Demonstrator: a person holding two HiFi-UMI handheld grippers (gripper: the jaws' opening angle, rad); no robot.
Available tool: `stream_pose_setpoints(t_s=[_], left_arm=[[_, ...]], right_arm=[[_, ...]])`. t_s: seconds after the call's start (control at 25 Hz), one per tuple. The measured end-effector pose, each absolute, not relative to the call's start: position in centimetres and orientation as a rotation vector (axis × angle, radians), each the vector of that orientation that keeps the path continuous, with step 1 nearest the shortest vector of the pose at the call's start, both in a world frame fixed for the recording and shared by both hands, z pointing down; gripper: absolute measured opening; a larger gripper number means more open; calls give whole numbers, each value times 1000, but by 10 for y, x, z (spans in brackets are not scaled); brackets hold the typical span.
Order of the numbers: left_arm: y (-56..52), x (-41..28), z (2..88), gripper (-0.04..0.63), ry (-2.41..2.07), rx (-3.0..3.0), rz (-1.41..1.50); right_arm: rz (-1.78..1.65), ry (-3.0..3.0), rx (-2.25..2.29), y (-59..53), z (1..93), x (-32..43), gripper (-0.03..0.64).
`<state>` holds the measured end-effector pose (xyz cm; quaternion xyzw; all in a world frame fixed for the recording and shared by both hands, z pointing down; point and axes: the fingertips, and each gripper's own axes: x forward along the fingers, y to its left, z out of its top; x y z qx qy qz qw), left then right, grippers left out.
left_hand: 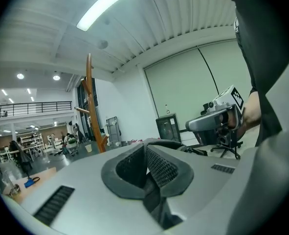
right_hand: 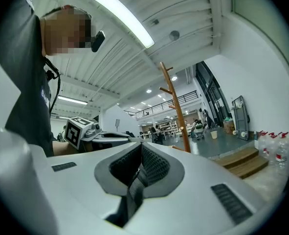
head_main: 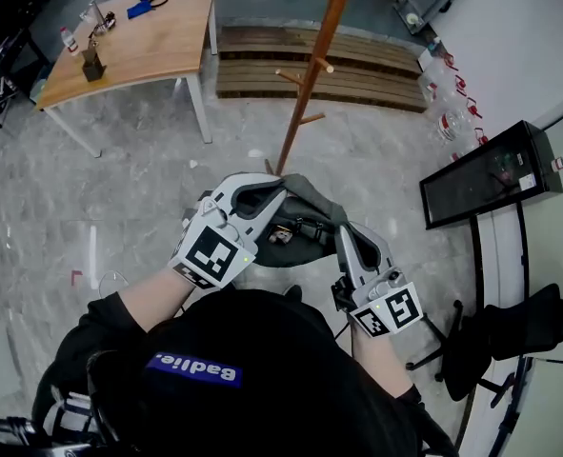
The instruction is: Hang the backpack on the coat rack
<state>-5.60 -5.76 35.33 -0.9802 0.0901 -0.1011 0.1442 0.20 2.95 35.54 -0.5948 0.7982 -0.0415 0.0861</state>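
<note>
Head view: the person holds both grippers close in front of the body, with the dark grey backpack (head_main: 305, 219) bunched between them and clear of the marble floor (head_main: 119, 188). The left gripper (head_main: 262, 198) lies against the backpack's left side; the right gripper (head_main: 350, 244) lies against its right side. The wooden coat rack (head_main: 316, 60) stands ahead of the person, apart from the backpack, and the backpack is not on any of its pegs. A wooden table (head_main: 157, 36) stands at upper left, a slatted wooden platform (head_main: 367, 65) lies behind the rack, and a black screen (head_main: 486, 174) and a black chair (head_main: 510, 336) stand at right. Left gripper view: the jaws are closed together on a dark webbing strap (left_hand: 153, 195), which passes between the ribbed pads (left_hand: 161, 166) and runs down toward the camera. The coat rack (left_hand: 90, 106) rises at left and the right gripper (left_hand: 217, 117) shows at right. Right gripper view: the jaws are closed narrowly on a strap (right_hand: 133, 192), clamped between the pads (right_hand: 155, 165). The left gripper's marker cube (right_hand: 78, 130) shows at left, the coat rack (right_hand: 175, 109) stands at centre right, and the platform (right_hand: 242, 161) lies beyond it.
</note>
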Motion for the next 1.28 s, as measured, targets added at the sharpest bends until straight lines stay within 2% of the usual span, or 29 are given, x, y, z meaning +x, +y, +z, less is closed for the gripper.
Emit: stream_pose_setpoints(t_s=[0.28,0.92,1.28], left_arm=[[-76,-15,317,29,204,-2768,-217],[-194,85,307,29,524,-2770,-359],[-252,105,329,29,616,-2824,-459]], right_arm=[[-7,2431,-1712,20,339,-3,6],[-89,2555,-1465,-37,356,131,6],[-133,2608,-1406,-55,367,144,6]])
